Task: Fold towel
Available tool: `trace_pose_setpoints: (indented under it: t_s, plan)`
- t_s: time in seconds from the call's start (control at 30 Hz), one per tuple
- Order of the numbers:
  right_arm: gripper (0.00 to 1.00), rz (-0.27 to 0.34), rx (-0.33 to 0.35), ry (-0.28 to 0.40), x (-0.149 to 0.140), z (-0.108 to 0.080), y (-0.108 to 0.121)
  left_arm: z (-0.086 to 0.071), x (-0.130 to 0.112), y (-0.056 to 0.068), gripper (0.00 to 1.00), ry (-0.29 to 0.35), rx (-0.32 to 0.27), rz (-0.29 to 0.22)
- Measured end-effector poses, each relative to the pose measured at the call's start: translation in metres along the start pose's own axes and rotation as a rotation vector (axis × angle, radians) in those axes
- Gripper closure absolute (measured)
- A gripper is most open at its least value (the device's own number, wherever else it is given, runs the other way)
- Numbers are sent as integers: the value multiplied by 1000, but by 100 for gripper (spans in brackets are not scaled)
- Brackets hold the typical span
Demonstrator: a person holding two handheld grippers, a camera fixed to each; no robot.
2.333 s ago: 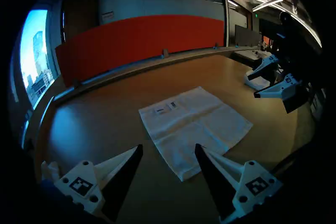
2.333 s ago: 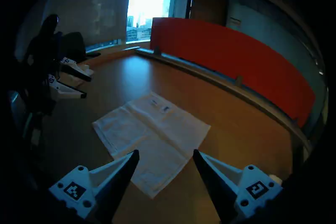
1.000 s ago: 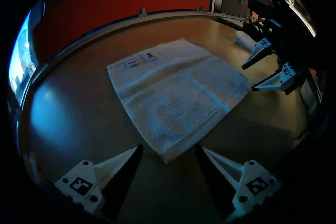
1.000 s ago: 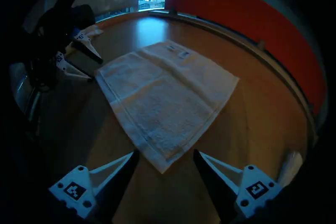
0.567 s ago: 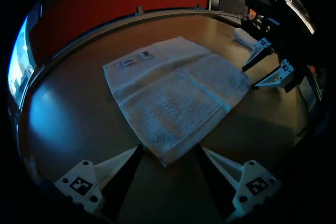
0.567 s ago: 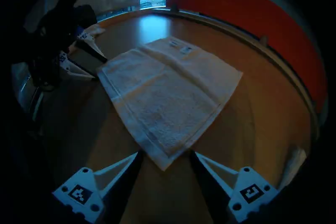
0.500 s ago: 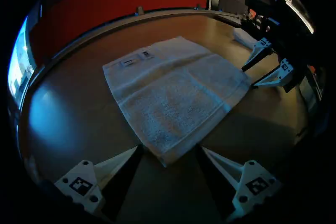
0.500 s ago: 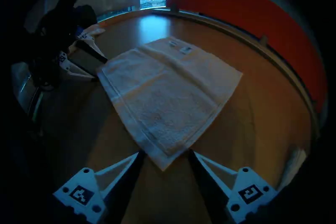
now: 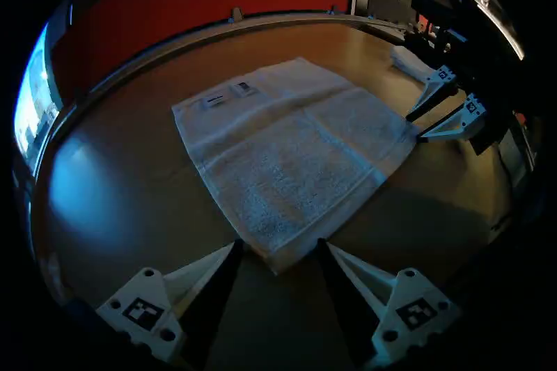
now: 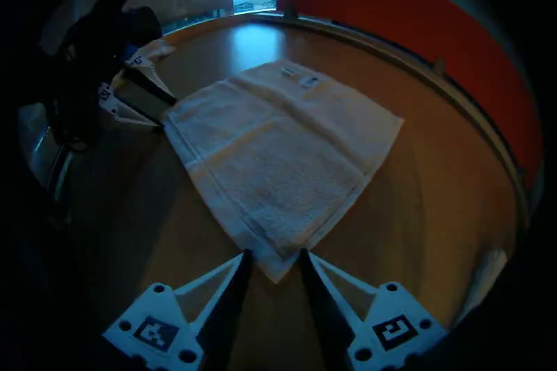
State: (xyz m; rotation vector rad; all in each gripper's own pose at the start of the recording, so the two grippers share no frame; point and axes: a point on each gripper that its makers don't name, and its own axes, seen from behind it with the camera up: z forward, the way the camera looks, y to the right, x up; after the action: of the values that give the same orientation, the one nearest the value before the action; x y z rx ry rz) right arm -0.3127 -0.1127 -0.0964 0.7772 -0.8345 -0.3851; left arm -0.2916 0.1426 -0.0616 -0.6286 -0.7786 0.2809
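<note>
1. The towel [image 9: 292, 155] lies flat and spread out in the middle of the bench [image 9: 125, 183], set cornerwise to me. Its two small labels [image 9: 226, 95] are on the side toward the bench's far edge
2. My left tongs [image 9: 278, 263] are spread and low over the wood. One near corner of the towel lies between the fingers, and neither finger touches it that I can see
3. My right tongs [image 10: 273, 266] are at the neighbouring corner, fingers close together with a small gap. The tip of the corner lies in that gap, and I judge it is not yet pinched
4. The step in hand, as I read it, is taking both corners for the first fold. I should bite just behind the hem, equally deep on both sides, so the edge between them rises level and taut
5. I should keep the fingertips down at the wood, or the thick terry may slip out underneath
6. The bench top is smooth and glossy, so the towel may slide when nudged instead of bunching
7. The room is dim. A red partition [image 9: 209, 2] runs along the far edge, and a bright window [image 9: 31, 113] throws a blue sheen on the wood
</note>
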Motion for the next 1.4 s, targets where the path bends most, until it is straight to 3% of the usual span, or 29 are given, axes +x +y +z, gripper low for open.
trace_pose_setpoints:
  t_s: [0.1,0.3,0.37,0.5,0.97,1.4]
  plan:
    - [56,-1,1,1,0,-1,-1,0,0,0,32,-3,2,-4]
    - [76,2,3,5,0,0,-2,0,0,0,55,-10,9,-6]
    - [81,1,4,10,2,1,-3,0,0,1,70,-11,11,-2]
    - [90,8,-1,27,6,1,-3,0,1,5,82,-10,11,1]
    - [91,37,-19,67,23,-9,-2,-16,19,-1,84,28,36,-27]
    - [91,32,-43,154,67,-43,-2,-50,47,-5,84,52,68,-47]
